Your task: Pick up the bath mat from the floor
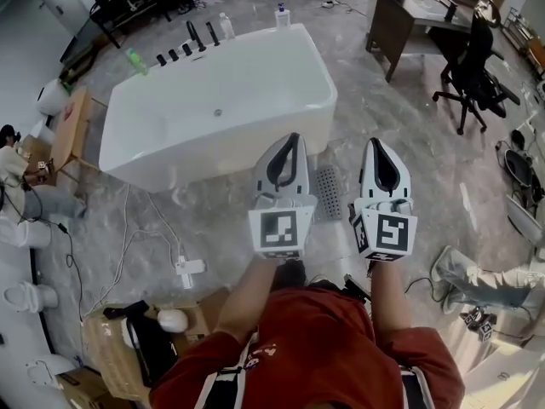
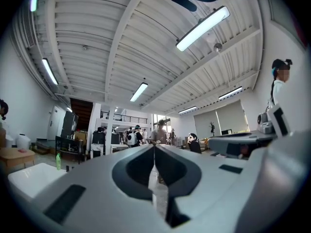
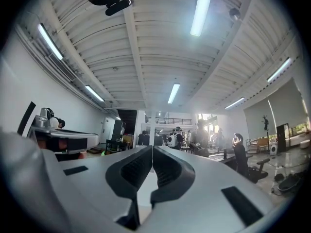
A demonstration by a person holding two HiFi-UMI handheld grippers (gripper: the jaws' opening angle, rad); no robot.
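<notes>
The bath mat (image 1: 328, 192) is a small grey perforated mat lying on the marble floor just in front of the white bathtub (image 1: 221, 109). In the head view it shows in the gap between my two grippers, partly hidden by them. My left gripper (image 1: 294, 137) is held up in the air left of the mat, jaws shut and empty. My right gripper (image 1: 375, 142) hangs level with it on the mat's right, also shut and empty. Both gripper views look out over the room and ceiling, with the left gripper (image 2: 154, 147) and right gripper (image 3: 152, 147) closed tip to tip; the mat is not in them.
Bottles and black taps stand along the tub's far rim. A power strip with cables (image 1: 189, 267) lies on the floor at the left, with cardboard boxes (image 1: 128, 348) nearer me. A desk (image 1: 417, 15) and office chair (image 1: 473, 71) are at the back right. Another person's legs (image 1: 485, 279) are at the right.
</notes>
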